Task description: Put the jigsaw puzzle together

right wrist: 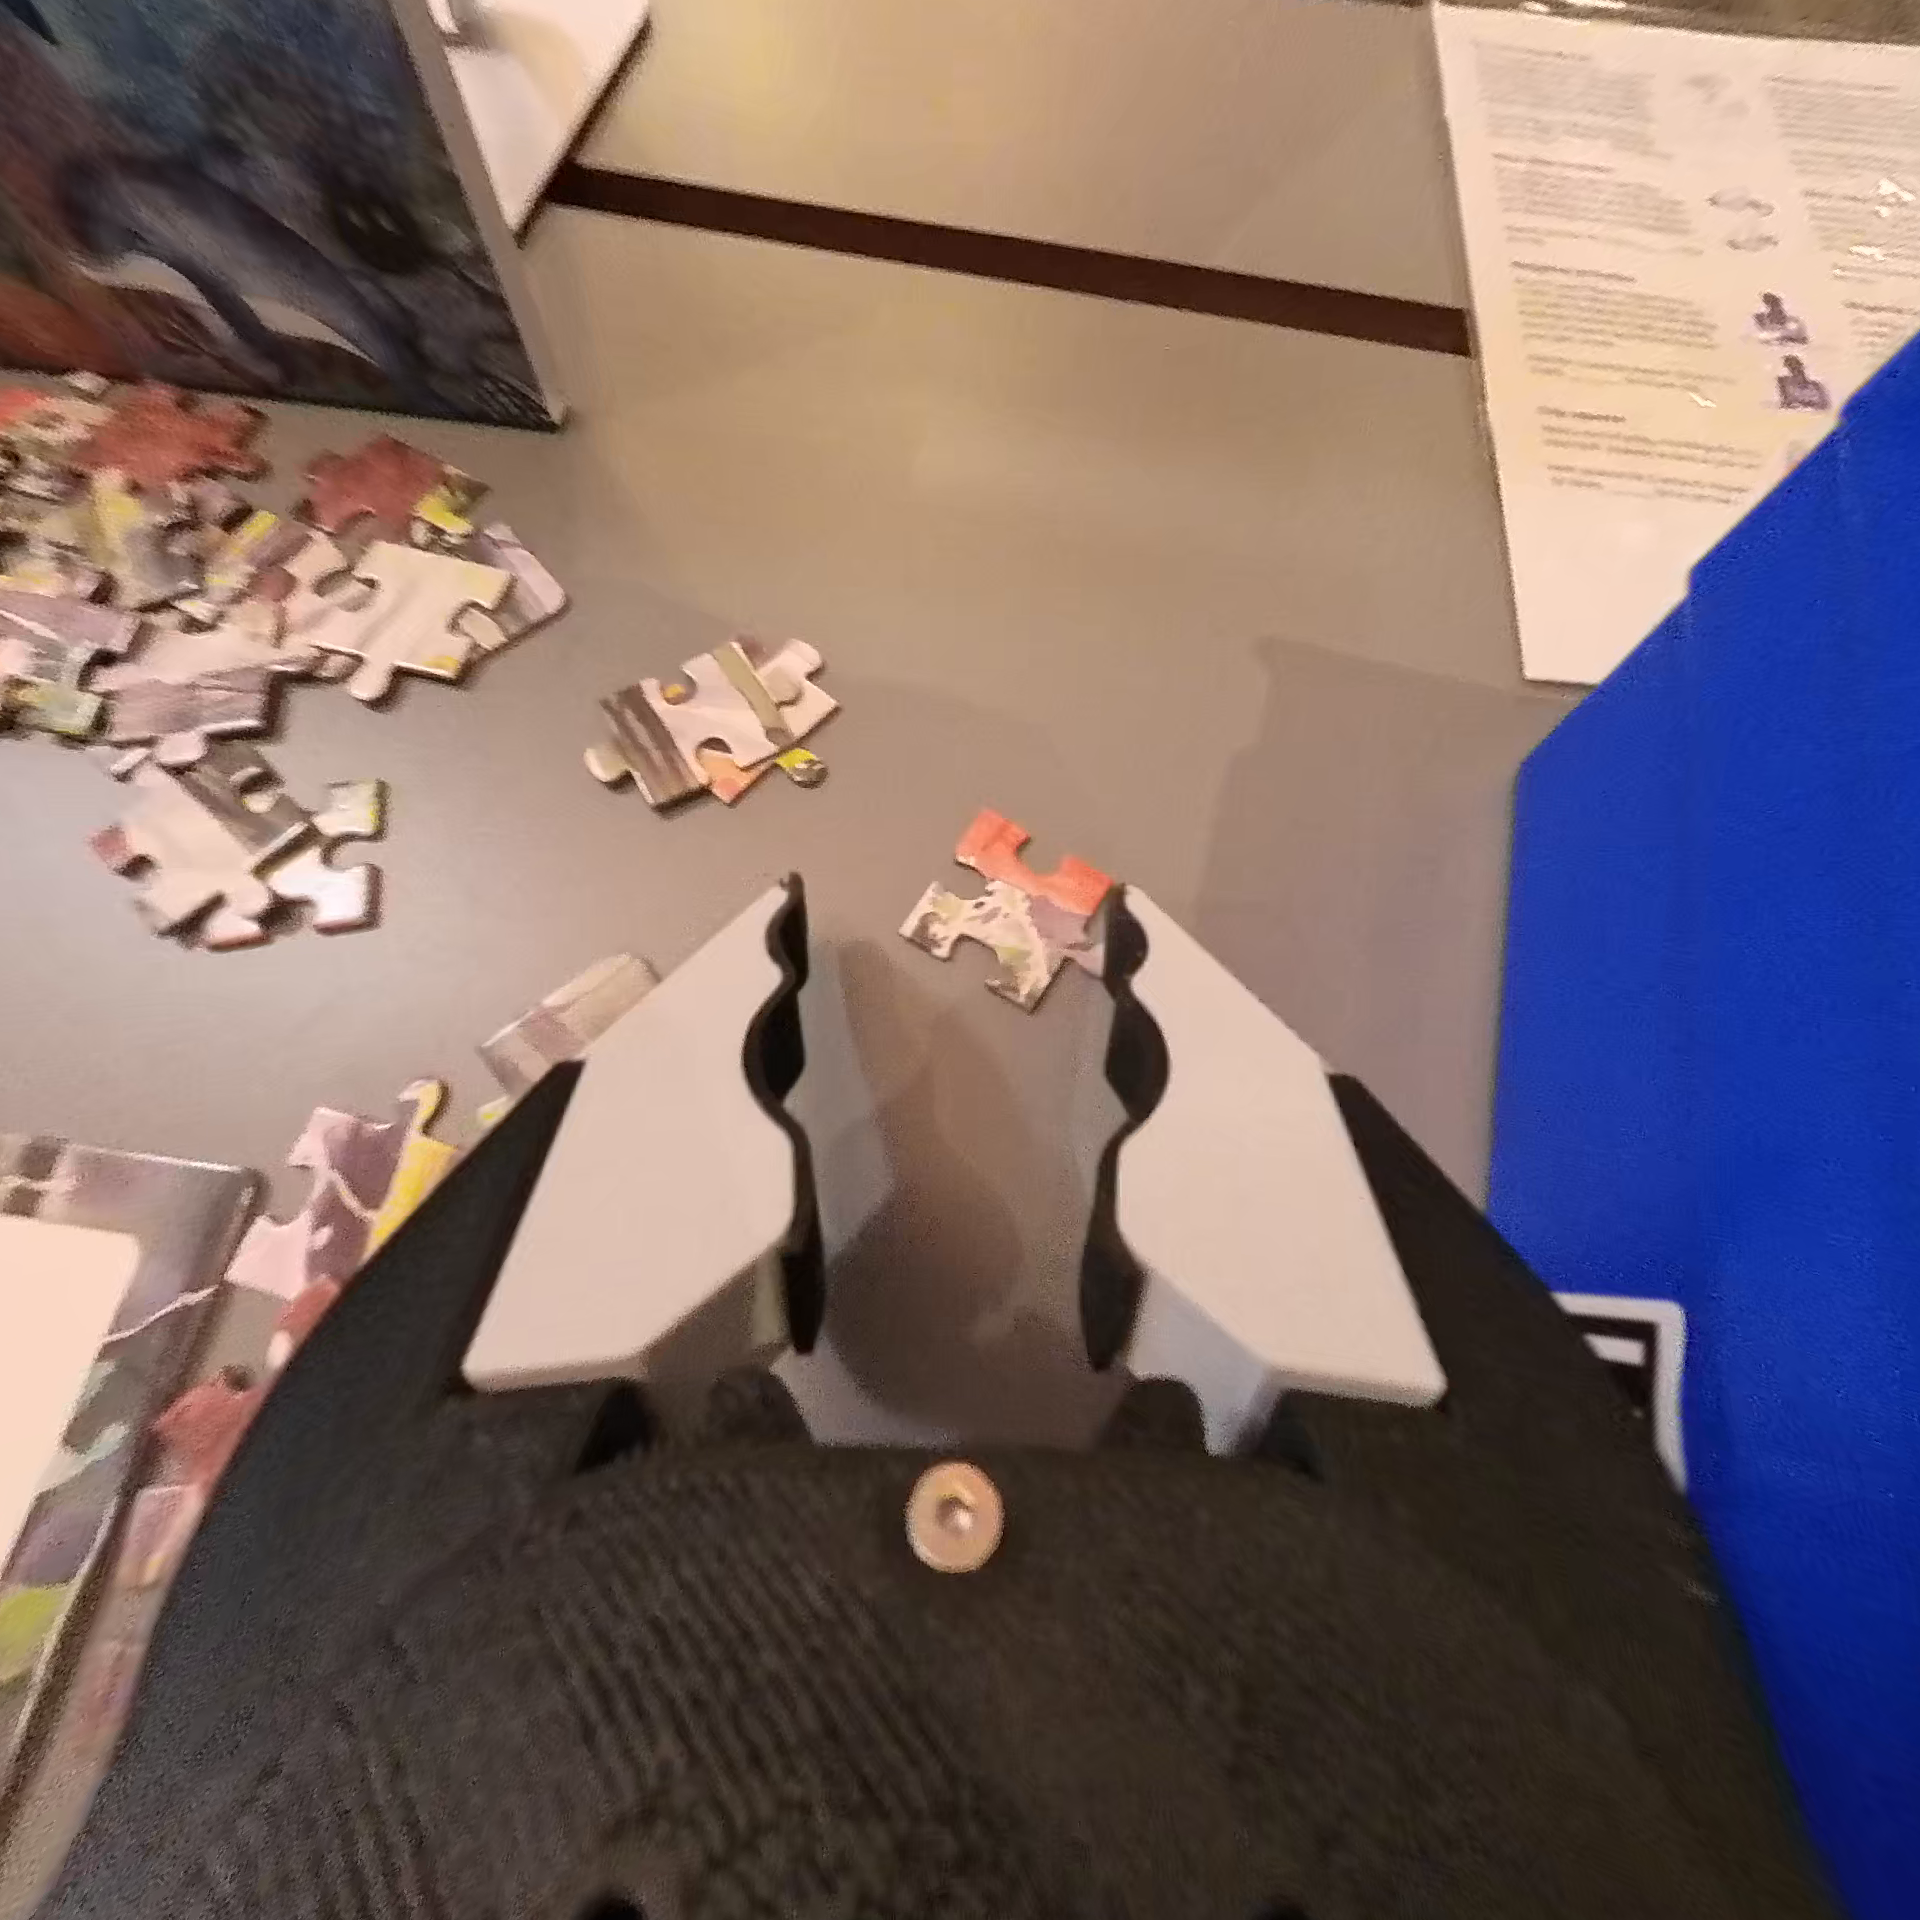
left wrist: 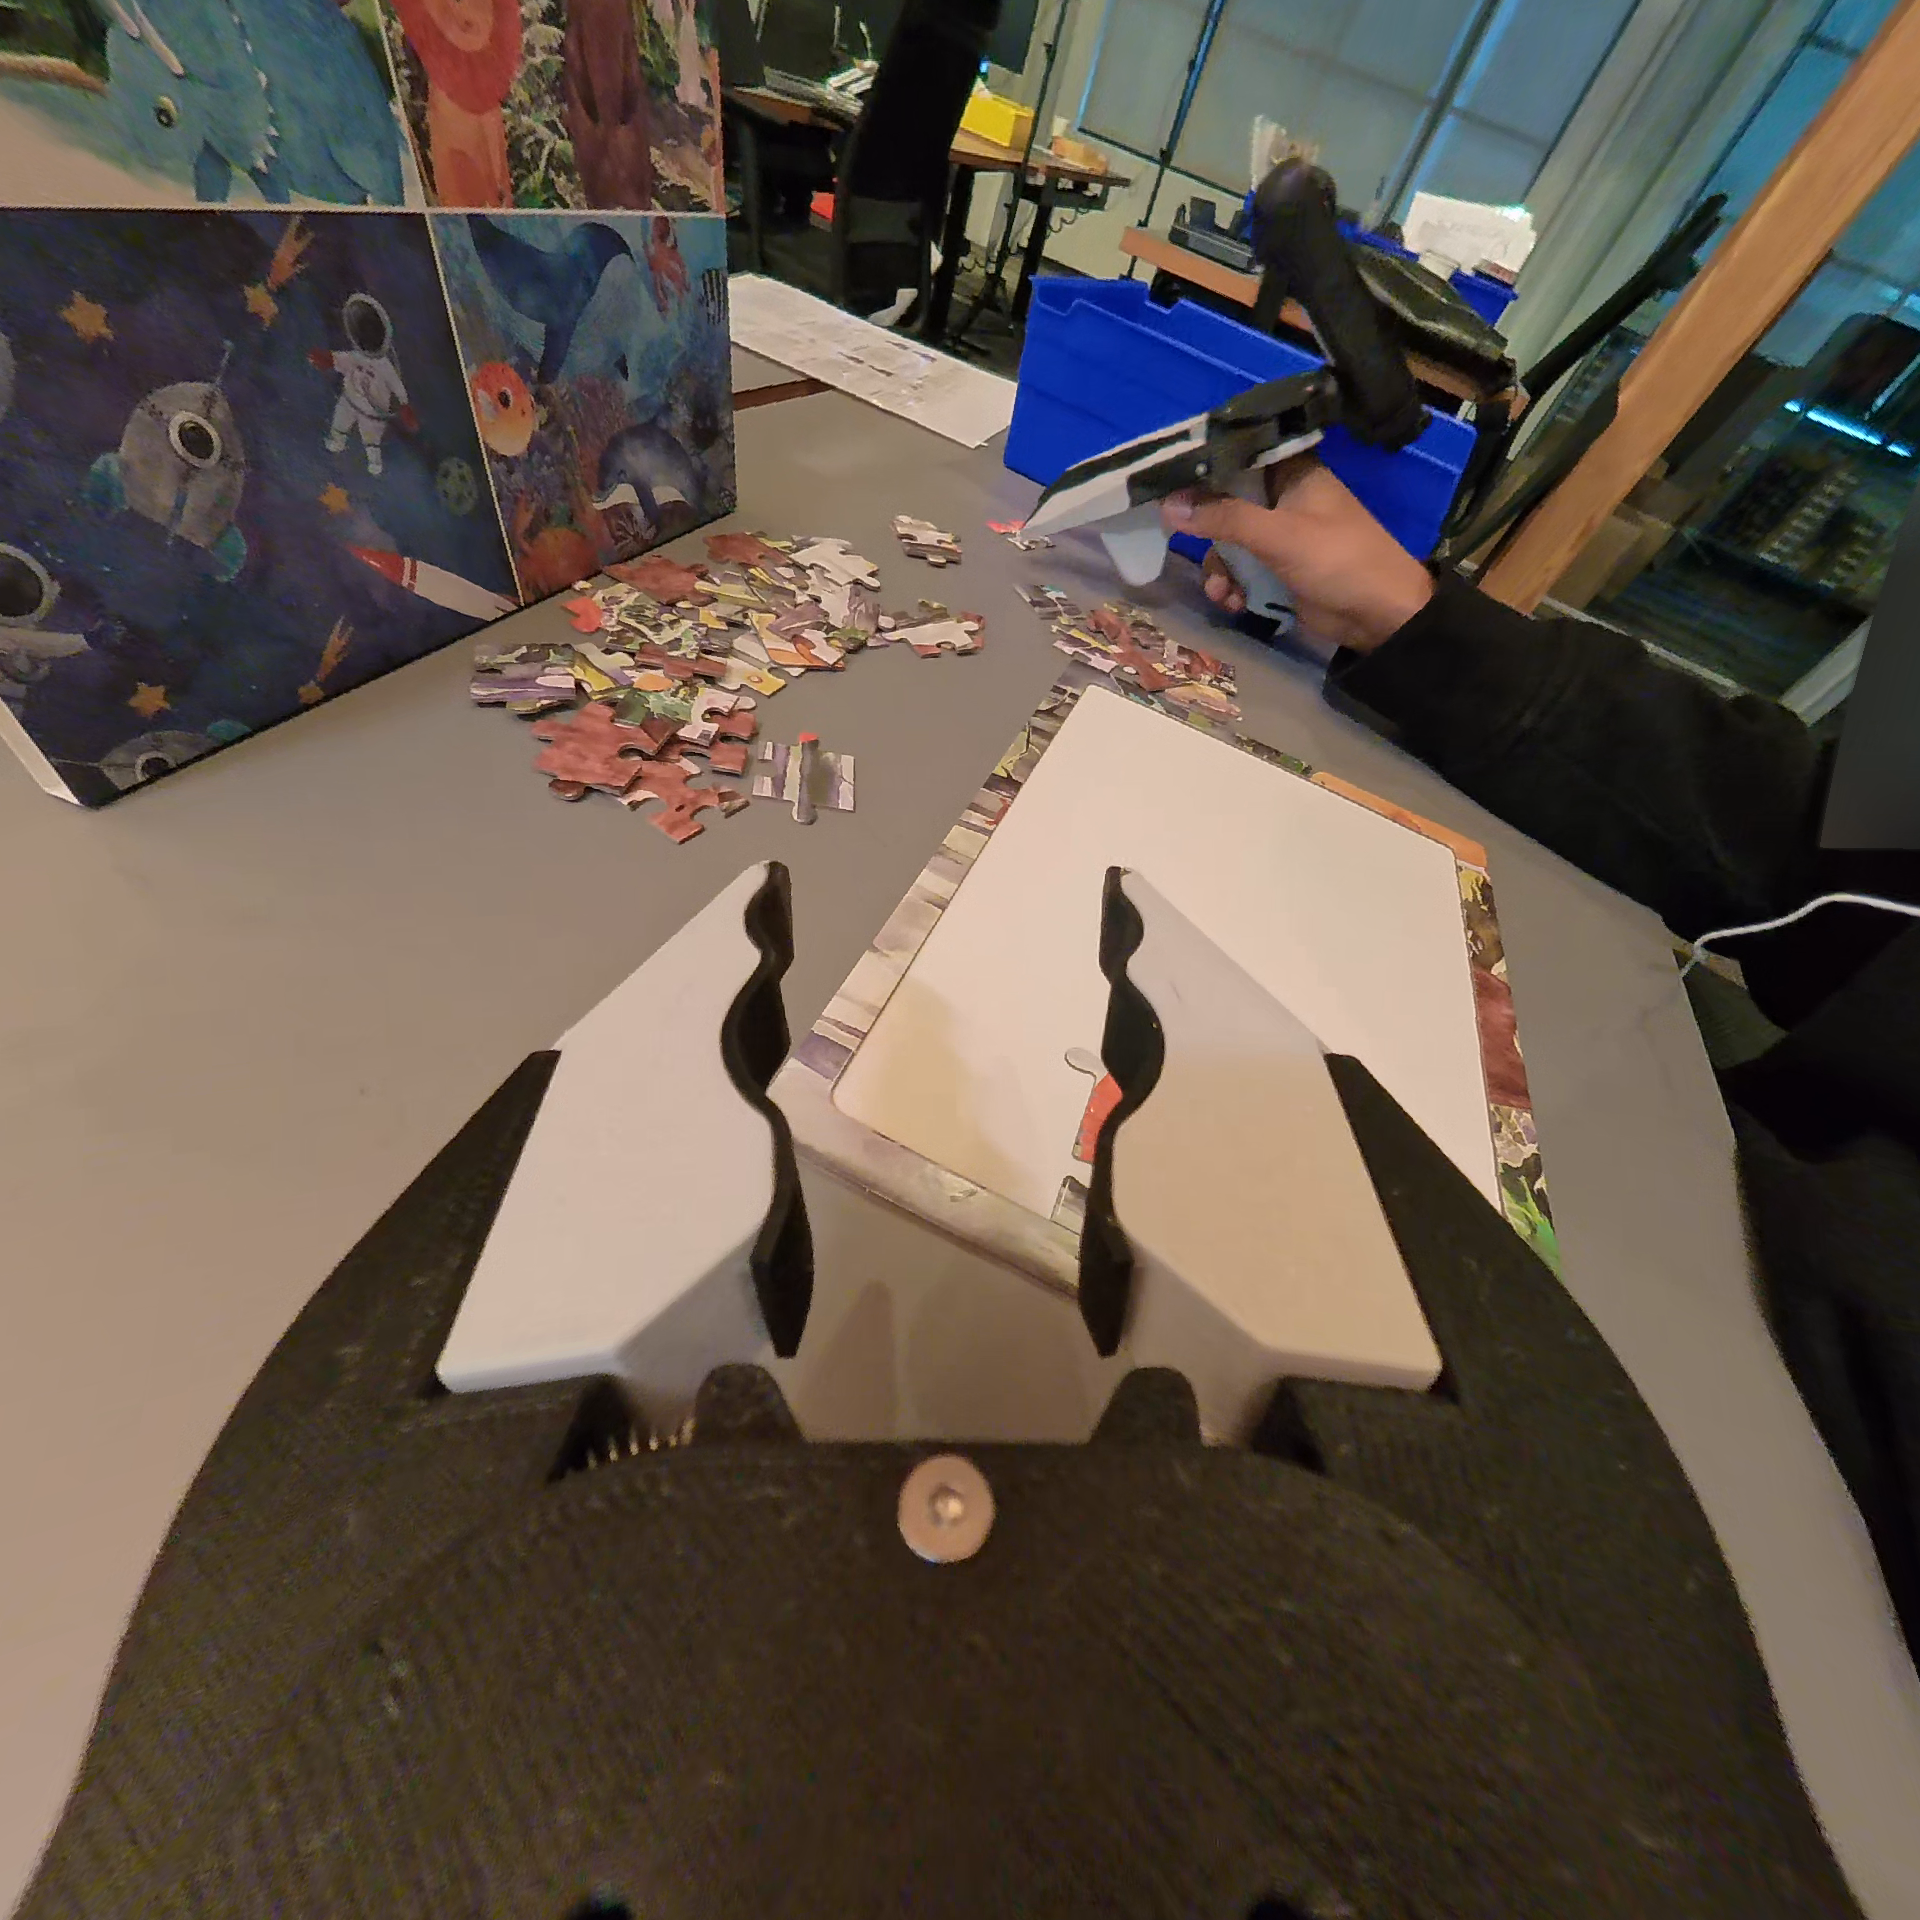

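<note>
A white puzzle tray with a printed border lies on the grey table; one piece sits at its near edge, partly hidden by my finger. My left gripper is open and empty, low over the tray's near left corner. A heap of loose pieces lies beyond. My right gripper, also seen in the left wrist view, is open, its right fingertip at a red-and-grey piece on the table. A joined pair of pieces lies just beyond it.
A picture-covered puzzle box stands at the left. A blue bin is close on the right of my right gripper. A printed sheet lies at the back. More pieces lie by the tray's far corner. My hands' fingertips stand some 40 cm from each other.
</note>
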`<state>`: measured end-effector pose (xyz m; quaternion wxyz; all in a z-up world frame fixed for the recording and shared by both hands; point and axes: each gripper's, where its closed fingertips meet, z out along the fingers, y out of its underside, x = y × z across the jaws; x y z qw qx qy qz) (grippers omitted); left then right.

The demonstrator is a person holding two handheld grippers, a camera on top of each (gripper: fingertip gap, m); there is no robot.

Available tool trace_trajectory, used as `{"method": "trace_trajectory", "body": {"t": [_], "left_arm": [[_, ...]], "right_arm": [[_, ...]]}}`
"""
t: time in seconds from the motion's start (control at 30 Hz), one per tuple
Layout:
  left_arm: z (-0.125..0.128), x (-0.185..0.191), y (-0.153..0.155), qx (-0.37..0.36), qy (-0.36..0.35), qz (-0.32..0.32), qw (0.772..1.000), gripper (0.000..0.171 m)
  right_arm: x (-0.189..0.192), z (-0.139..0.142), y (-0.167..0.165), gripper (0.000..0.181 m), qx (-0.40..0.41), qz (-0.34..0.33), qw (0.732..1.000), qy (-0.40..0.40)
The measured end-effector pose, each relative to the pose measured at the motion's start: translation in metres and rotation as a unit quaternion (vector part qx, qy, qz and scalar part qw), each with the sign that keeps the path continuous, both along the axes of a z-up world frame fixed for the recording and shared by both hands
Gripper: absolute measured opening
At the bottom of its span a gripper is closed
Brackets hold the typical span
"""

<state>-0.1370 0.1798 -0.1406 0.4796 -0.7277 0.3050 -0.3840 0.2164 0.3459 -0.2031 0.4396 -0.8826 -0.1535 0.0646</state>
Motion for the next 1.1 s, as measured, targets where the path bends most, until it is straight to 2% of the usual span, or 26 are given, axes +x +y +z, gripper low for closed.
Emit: {"method": "trace_trajectory", "body": {"t": [0.13,0.17,0.23,0.47,0.53,0.57,0.7,0.8,0.87,0.93,1.0,1.03,1.1], "left_arm": [[-0.001,0.000,0.000,0.000,0.002,0.001,1.000,0.059],[-0.001,0.000,0.001,0.000,0.002,0.002,1.000,0.059],[-0.001,-0.001,0.001,-0.001,0.000,0.003,1.000,0.059],[0.002,-0.002,0.001,0.005,0.000,0.005,1.000,0.059],[0.002,-0.002,0.000,0.007,0.003,0.004,1.000,0.059],[0.002,-0.002,0.000,0.009,0.004,0.004,1.000,0.059],[0.004,-0.001,-0.001,0.014,0.006,0.004,1.000,0.058],[0.003,-0.001,-0.001,0.012,0.007,0.003,1.000,0.058],[0.002,-0.001,-0.001,0.010,0.007,0.002,1.000,0.058],[0.002,0.000,-0.001,0.008,0.006,0.000,1.000,0.058],[0.001,0.001,-0.002,0.007,0.006,-0.003,1.000,0.058],[0.001,0.002,-0.002,0.008,0.008,-0.004,1.000,0.058],[-0.001,0.003,-0.003,0.008,0.012,-0.005,1.000,0.058]], "right_arm": [[0.003,-0.011,0.004,0.061,-0.031,-0.012,0.999,-0.019],[0.003,-0.012,0.004,0.058,-0.036,-0.008,0.999,-0.010],[0.002,-0.012,0.003,0.035,-0.039,-0.003,0.999,0.003],[-0.005,-0.011,-0.003,0.032,-0.035,0.036,0.999,-0.003],[-0.010,-0.004,-0.004,0.001,-0.013,0.052,0.999,-0.005],[-0.012,0.001,-0.005,0.000,0.000,0.059,0.998,-0.006],[-0.015,0.008,-0.011,0.016,0.004,0.065,0.998,-0.019],[-0.001,0.011,-0.007,0.025,0.022,0.027,0.999,-0.041],[0.016,0.007,-0.001,0.042,0.021,-0.021,0.998,-0.054],[0.033,-0.005,0.006,0.071,-0.003,-0.073,0.996,-0.060],[0.039,-0.009,0.012,0.085,-0.019,-0.099,0.994,-0.044],[0.039,-0.011,0.015,0.087,-0.026,-0.102,0.994,-0.033],[0.035,-0.013,0.017,0.076,-0.041,-0.095,0.995,0.000]]}}
